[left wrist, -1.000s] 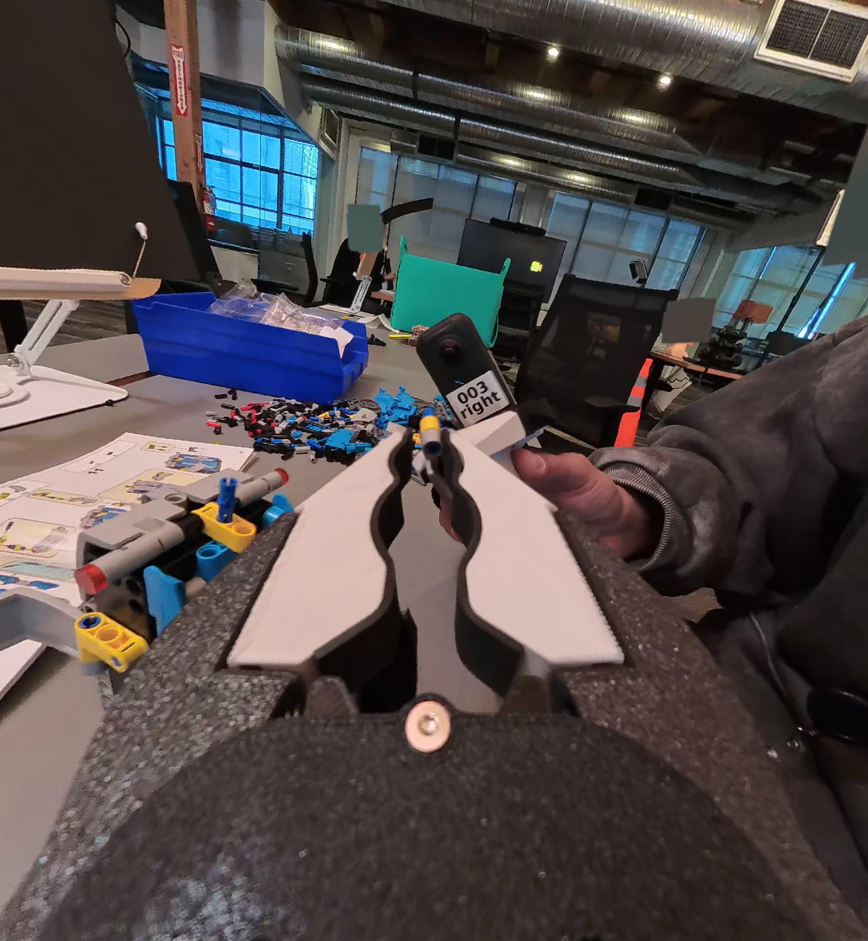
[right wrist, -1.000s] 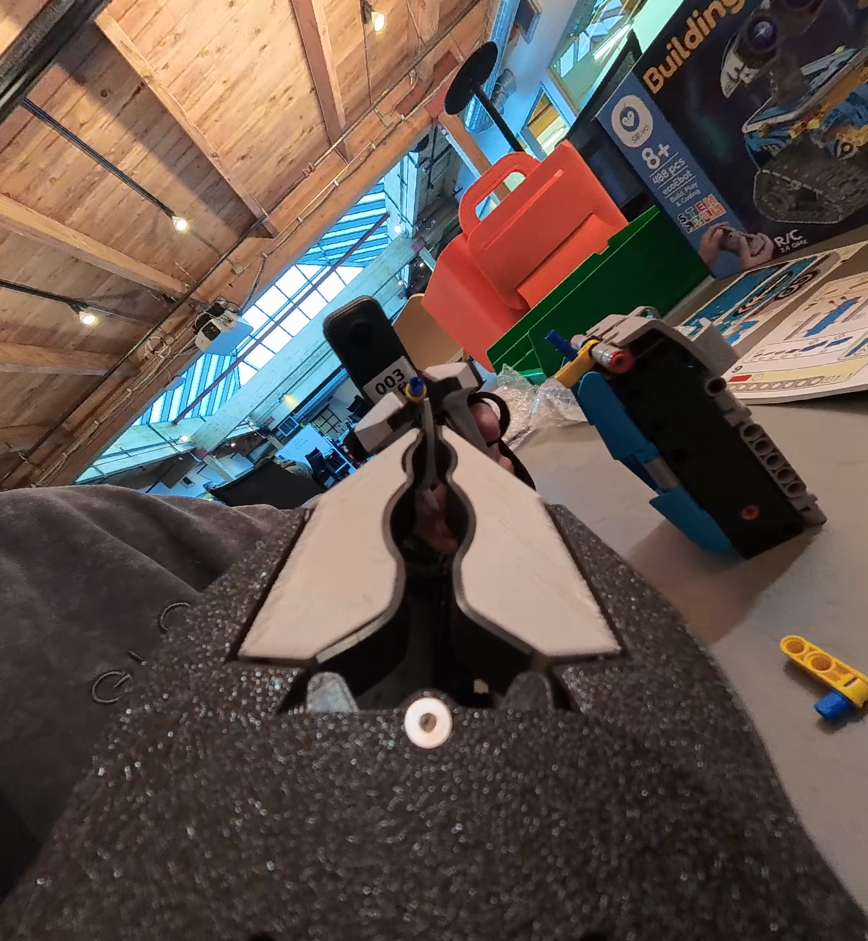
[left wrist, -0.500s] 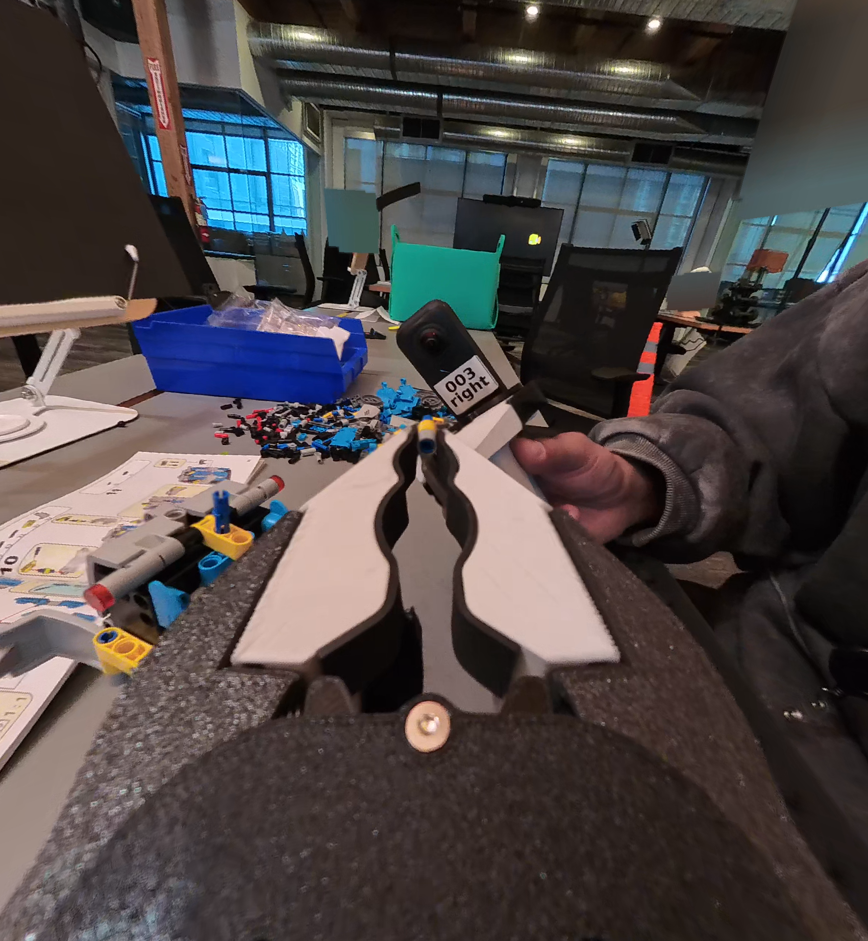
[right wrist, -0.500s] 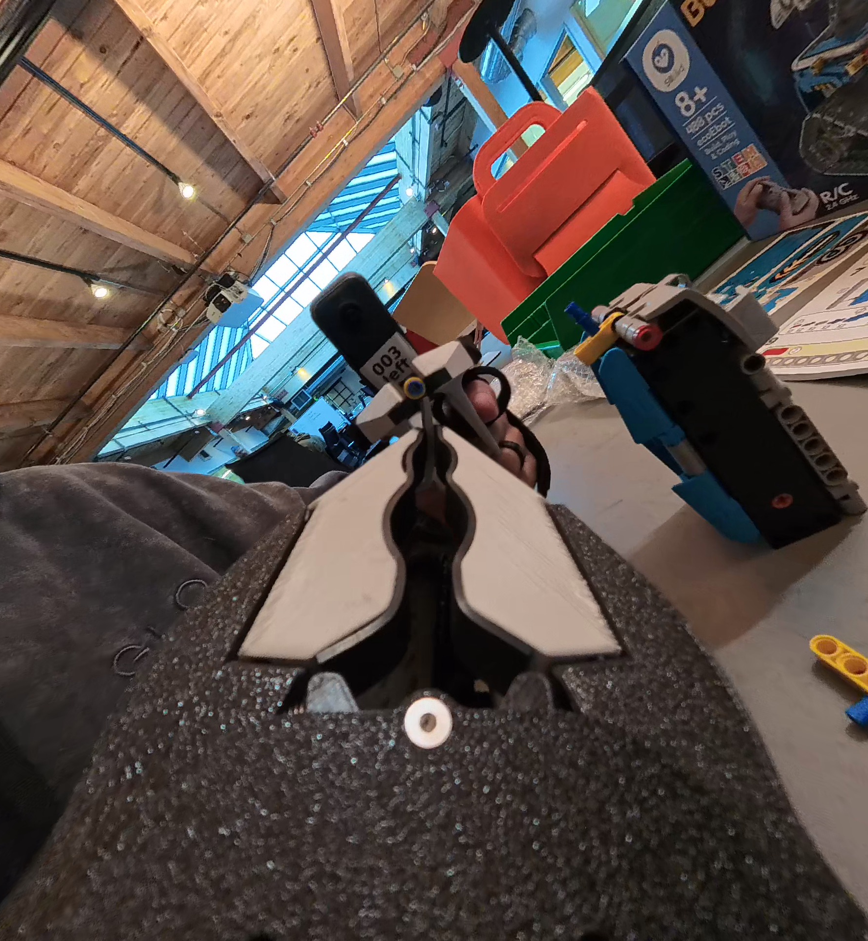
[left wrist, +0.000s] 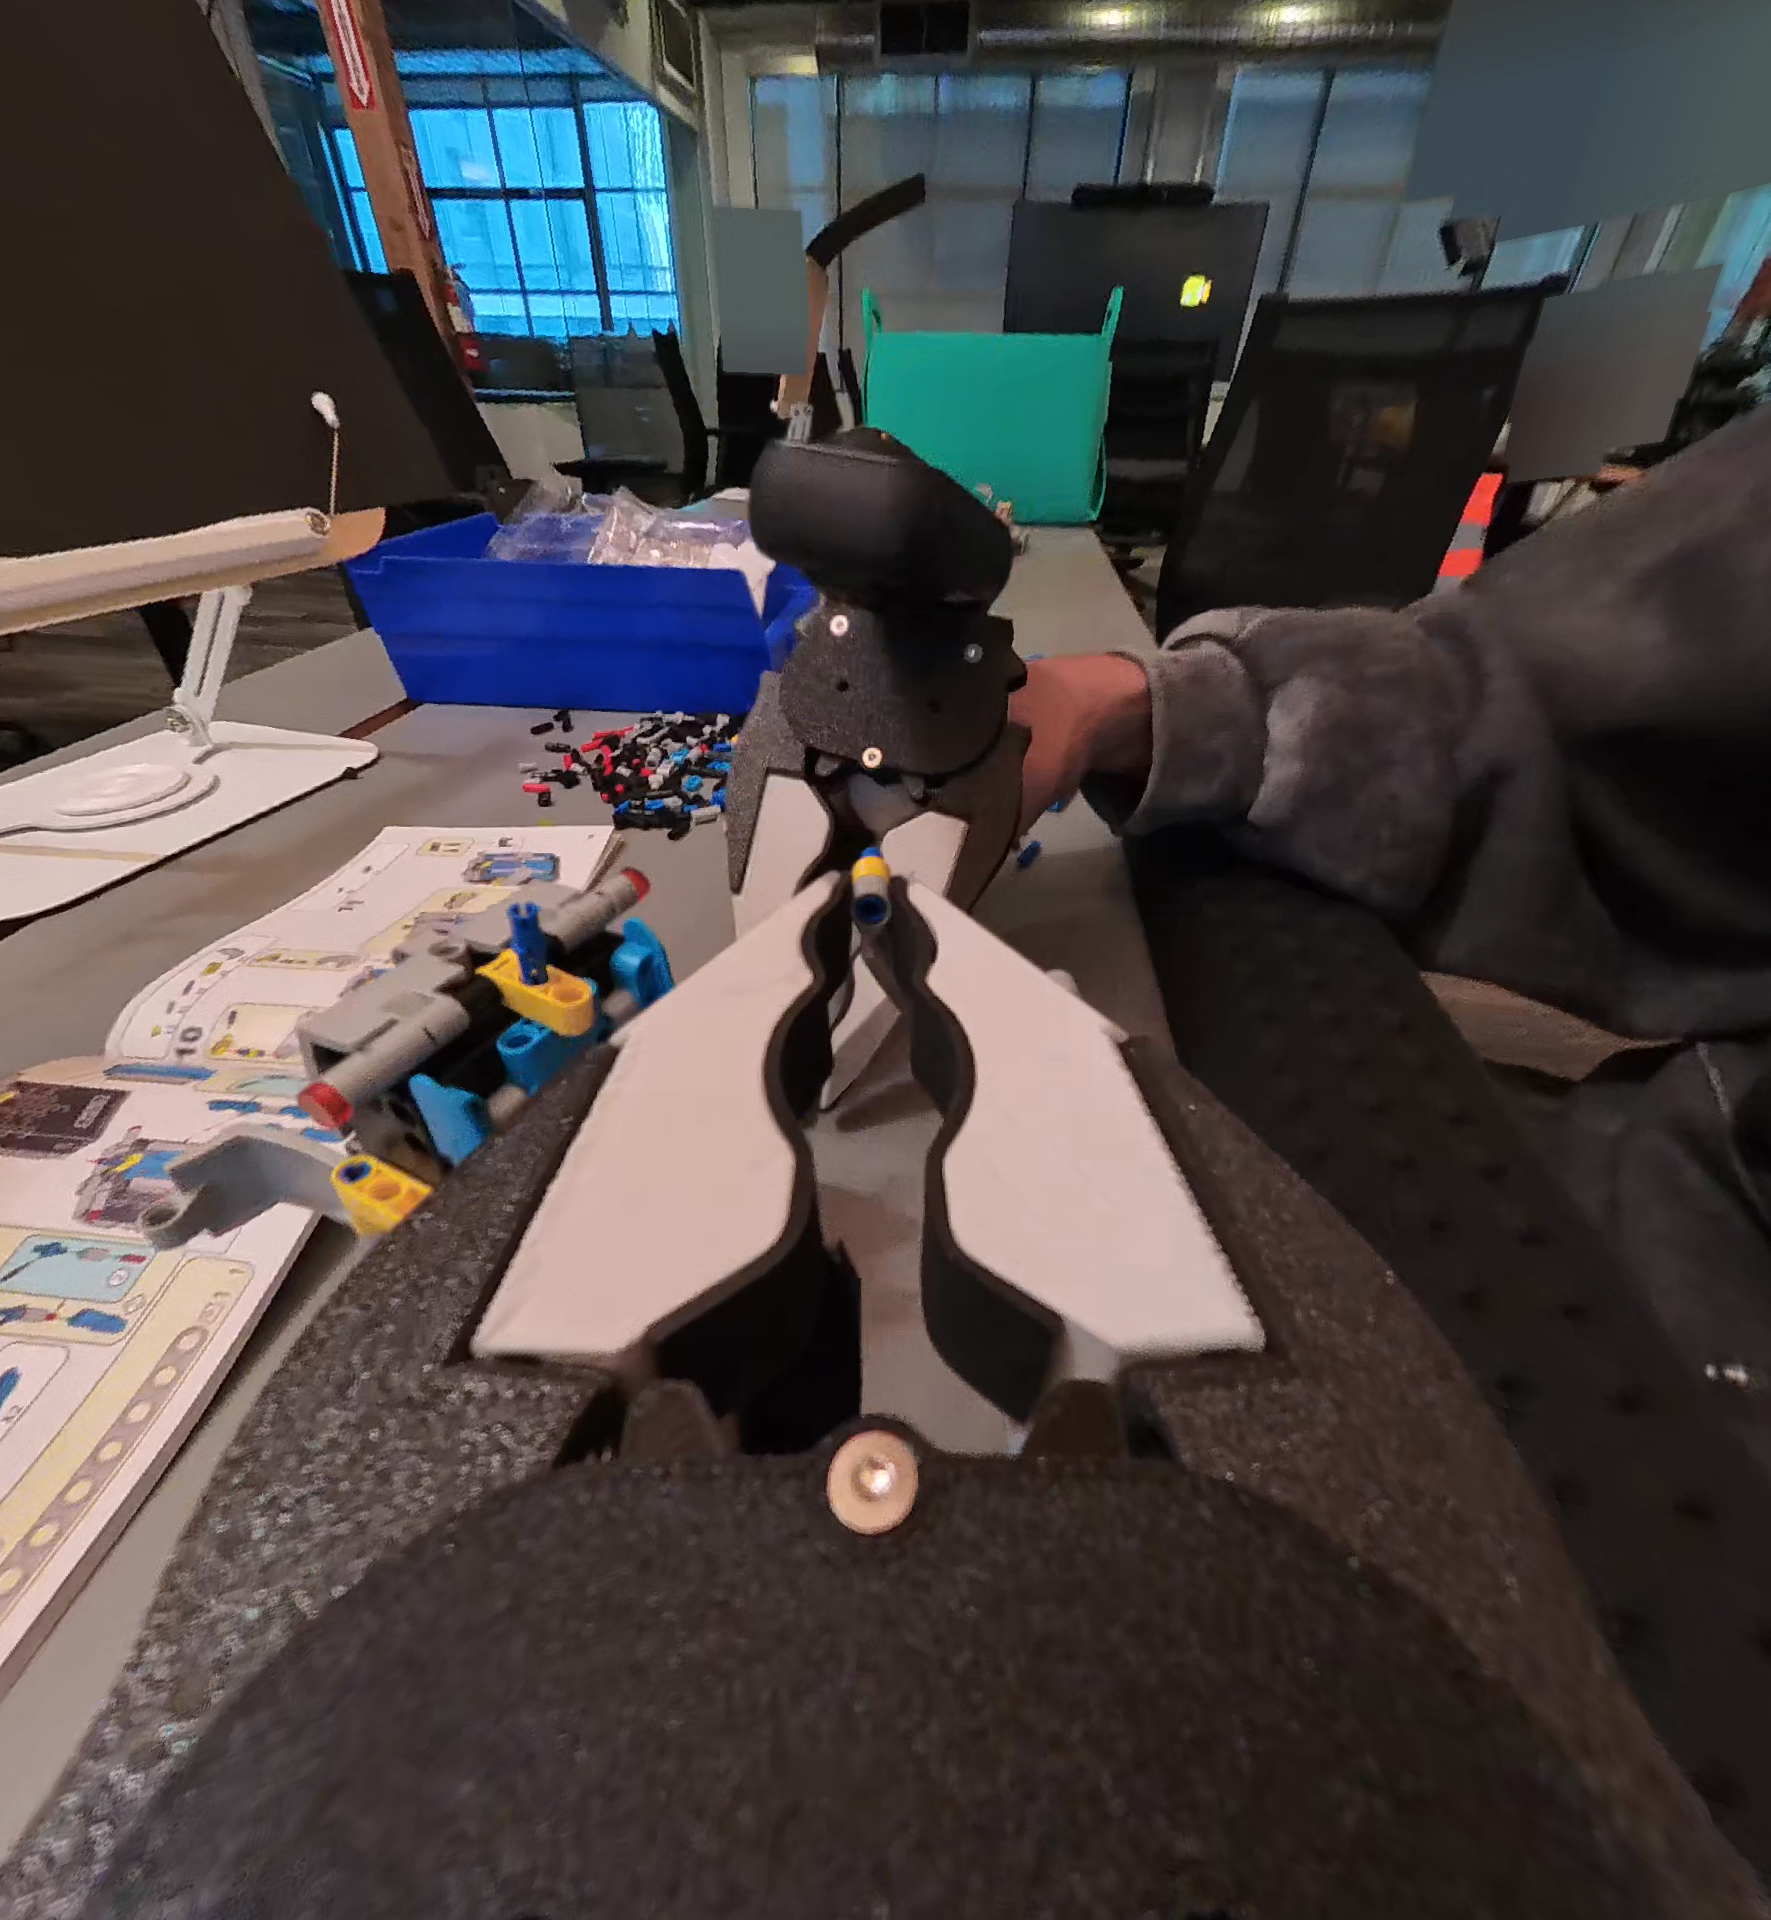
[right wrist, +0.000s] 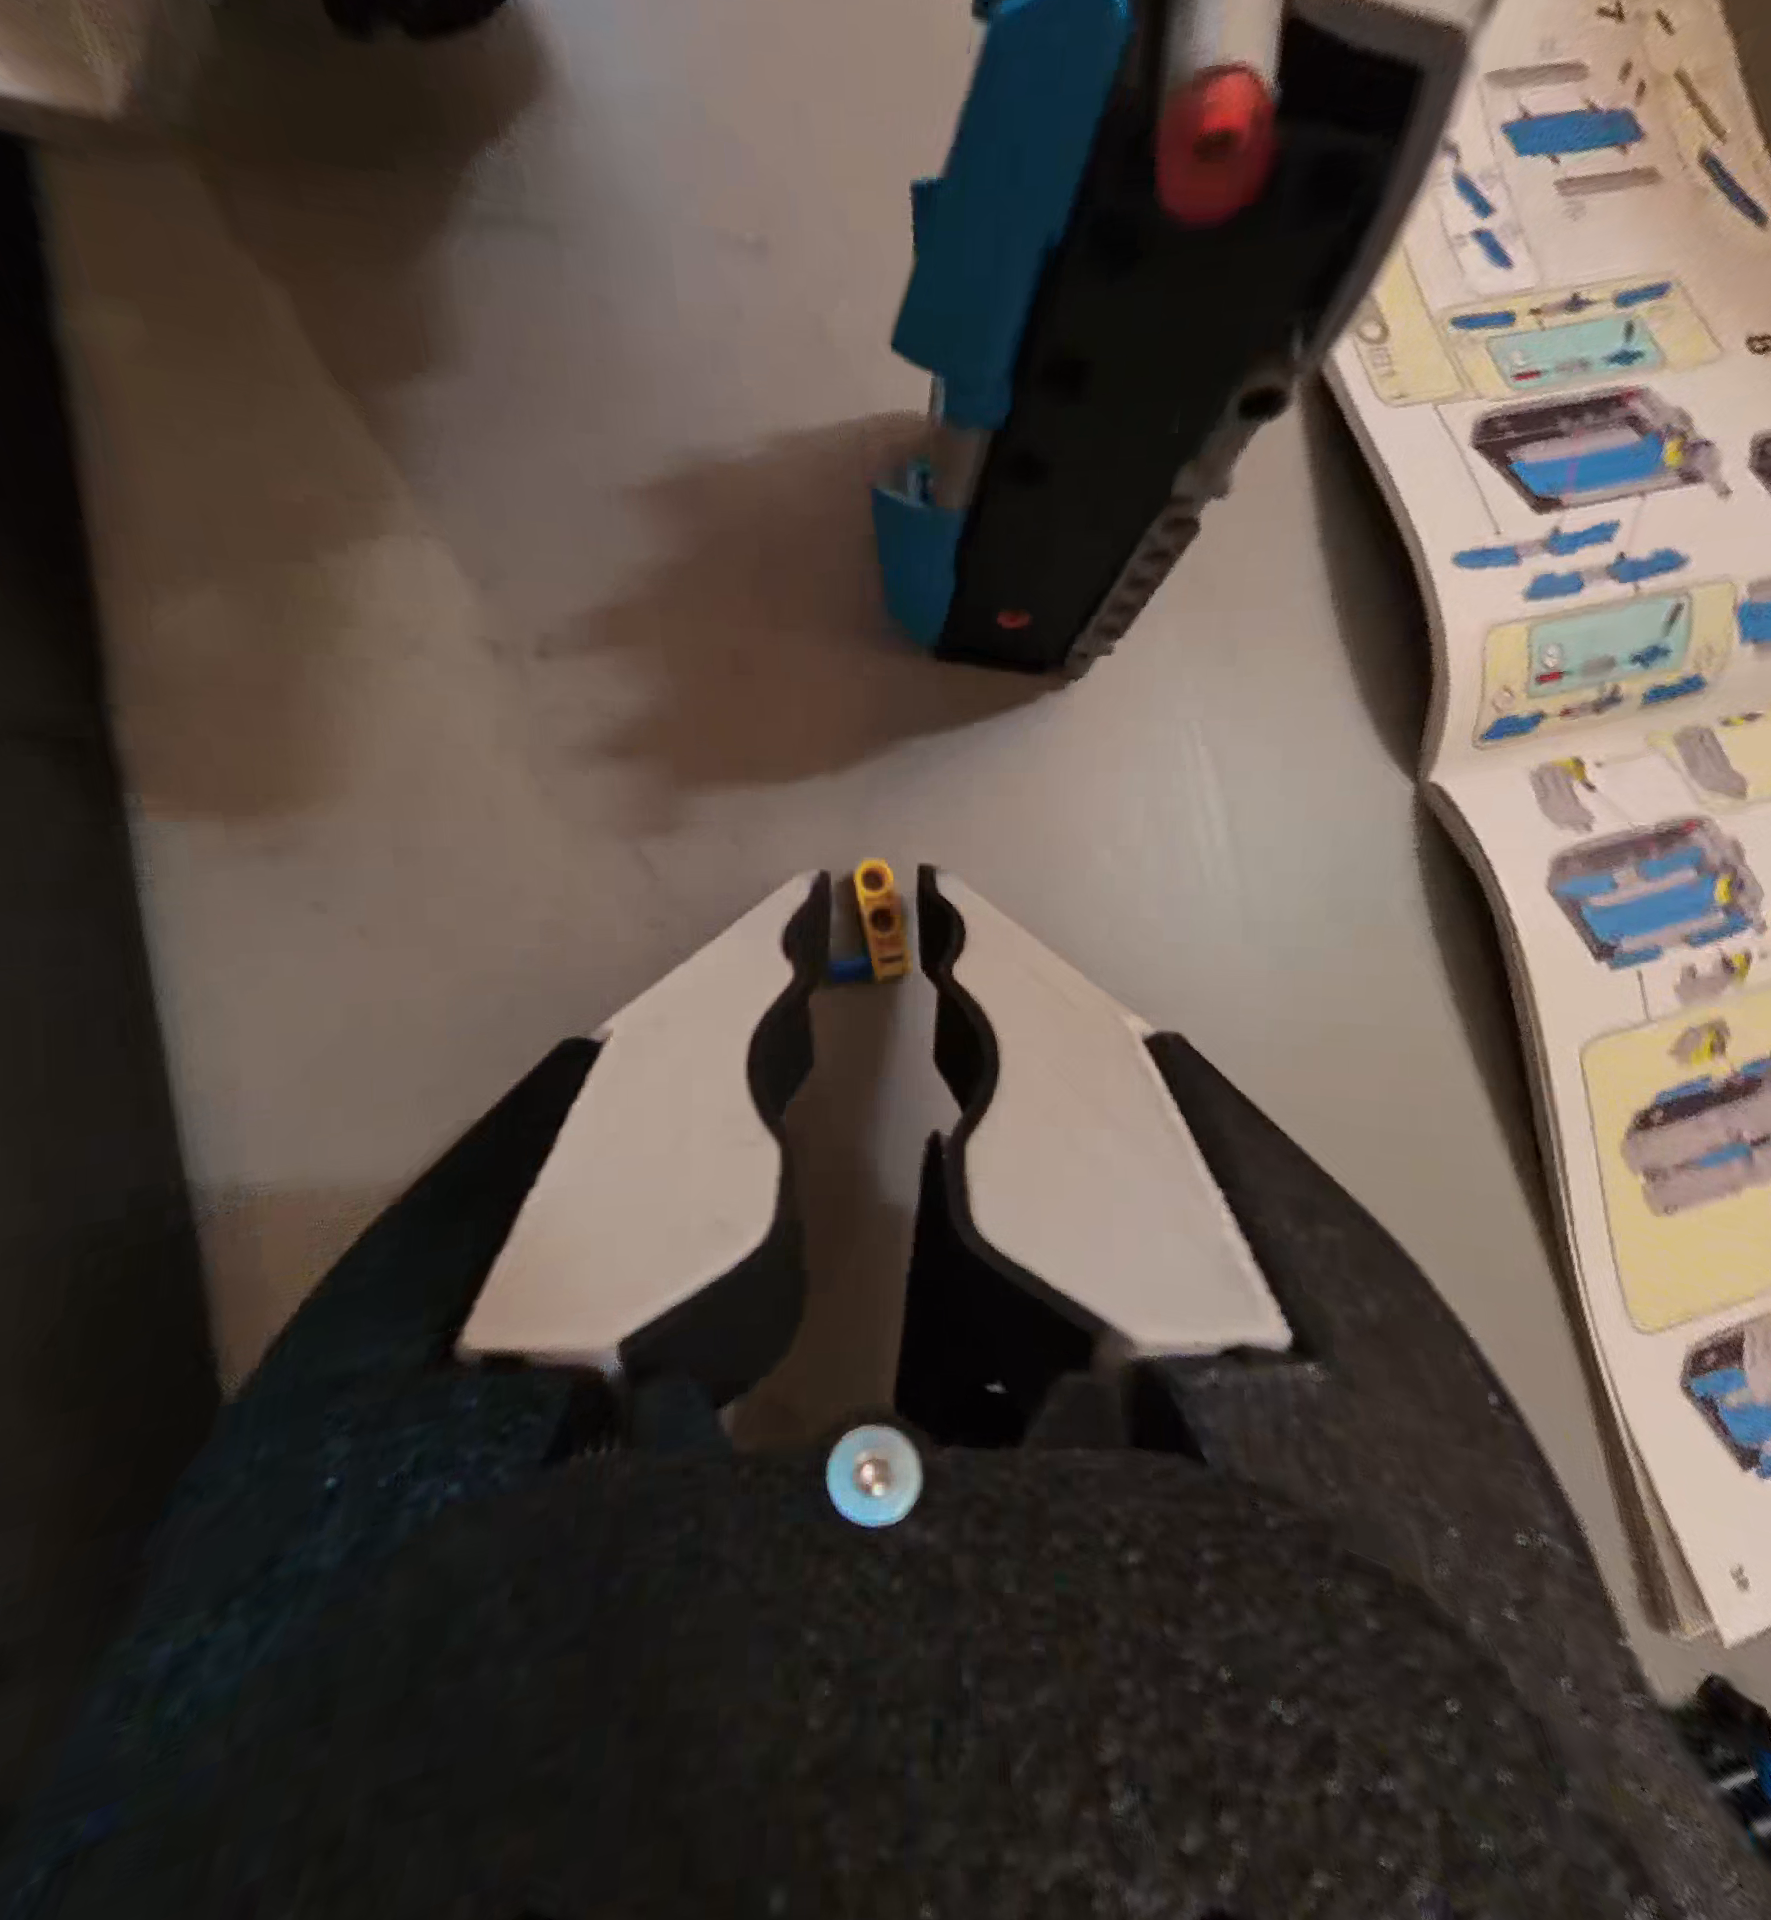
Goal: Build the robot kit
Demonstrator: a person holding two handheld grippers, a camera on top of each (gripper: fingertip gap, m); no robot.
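My left gripper [left wrist: 868,902] is shut on a small pin with a yellow and blue end [left wrist: 868,883], held above the table. The right gripper's black body [left wrist: 891,686] hangs just beyond it, pointing down. In the right wrist view my right gripper [right wrist: 873,896] points straight down at the grey table [right wrist: 548,312]. Its jaws are slightly apart, one on each side of a small yellow beam with a blue pin [right wrist: 879,920] lying on the table. A partly built black, blue and grey brick model [right wrist: 1099,343] lies just beyond; it also shows in the left wrist view [left wrist: 476,1029].
An open instruction booklet [right wrist: 1629,831] lies right of the model and shows in the left wrist view [left wrist: 81,1195]. A pile of small loose parts [left wrist: 642,774] and a blue bin [left wrist: 569,634] sit farther back. A white lamp base [left wrist: 133,800] stands at the left. A person's sleeve [left wrist: 1483,748] is at the right. The grippers' ends are close to 12 cm from one another.
The right gripper left the left gripper's tip, swung down to point at the table, and opened around the yellow beam. The left gripper kept its pin and tilted lower.
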